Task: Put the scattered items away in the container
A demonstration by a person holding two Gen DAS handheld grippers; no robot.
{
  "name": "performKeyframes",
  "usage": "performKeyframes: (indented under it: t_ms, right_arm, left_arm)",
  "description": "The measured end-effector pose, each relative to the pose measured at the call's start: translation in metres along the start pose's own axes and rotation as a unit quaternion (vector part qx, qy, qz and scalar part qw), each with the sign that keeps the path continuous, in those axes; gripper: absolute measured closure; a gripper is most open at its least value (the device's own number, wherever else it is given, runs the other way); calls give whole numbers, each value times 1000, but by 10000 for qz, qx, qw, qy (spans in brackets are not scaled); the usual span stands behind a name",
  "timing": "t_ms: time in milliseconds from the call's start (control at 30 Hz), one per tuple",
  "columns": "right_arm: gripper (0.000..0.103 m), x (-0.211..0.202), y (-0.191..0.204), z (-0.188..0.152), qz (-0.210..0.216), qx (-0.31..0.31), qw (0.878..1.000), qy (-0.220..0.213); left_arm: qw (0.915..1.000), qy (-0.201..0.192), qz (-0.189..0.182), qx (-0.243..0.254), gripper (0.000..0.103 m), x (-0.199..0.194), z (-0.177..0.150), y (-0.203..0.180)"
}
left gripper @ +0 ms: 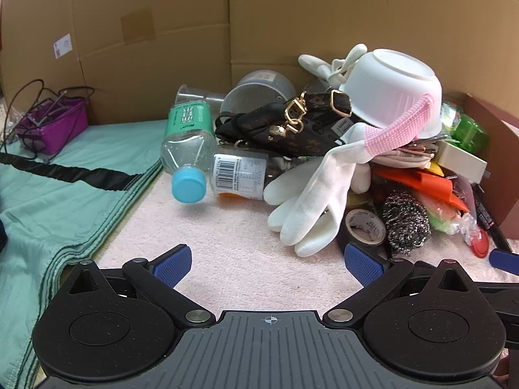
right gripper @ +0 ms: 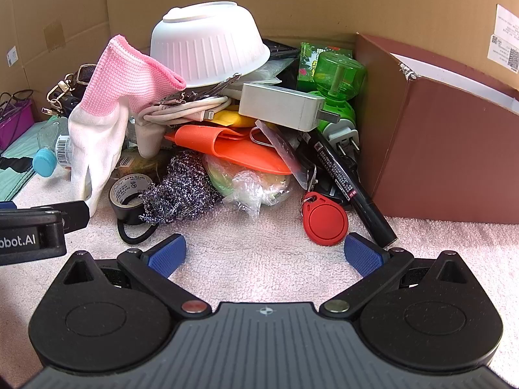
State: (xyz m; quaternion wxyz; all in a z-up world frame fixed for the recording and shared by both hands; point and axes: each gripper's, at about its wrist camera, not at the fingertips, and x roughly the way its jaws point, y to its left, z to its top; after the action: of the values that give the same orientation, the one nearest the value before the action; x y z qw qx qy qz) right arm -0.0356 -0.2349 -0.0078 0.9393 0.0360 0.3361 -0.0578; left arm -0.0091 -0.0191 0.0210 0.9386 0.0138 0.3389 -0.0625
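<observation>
On the pink towelled bench [right gripper: 259, 259], left to right:
Left gripper [left gripper: 267, 264]: our jaws gape wide, empty; the white rubber glove with pink cuff [left gripper: 311, 201] lies just ahead-right.
Right gripper [right gripper: 264, 254]: jaws wide, empty; we judge the red round key fob [right gripper: 327, 223] nearest, ahead-right.
Brown cardboard container [right gripper: 438, 149]: far right.

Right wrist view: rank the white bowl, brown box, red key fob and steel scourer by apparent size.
1. brown box, though cut off by the frame edge
2. white bowl
3. steel scourer
4. red key fob
The fob lies nearest the camera, so it may look bigger than it is.
</observation>
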Motion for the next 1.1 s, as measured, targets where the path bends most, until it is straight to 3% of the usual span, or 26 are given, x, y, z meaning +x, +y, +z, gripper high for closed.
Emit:
performKeyframes:
  t_ms: [233, 1100]
  right_arm:
    - [0, 0, 0, 0, 3, -5, 10000, 2]
    - [0, 3, -4, 2, -19, 21, 10000, 13]
  left_arm:
    - [9998, 192, -7, -19, 0, 6, 0, 1]
    - [9995, 301, 47, -97, 0, 18, -9, 7]
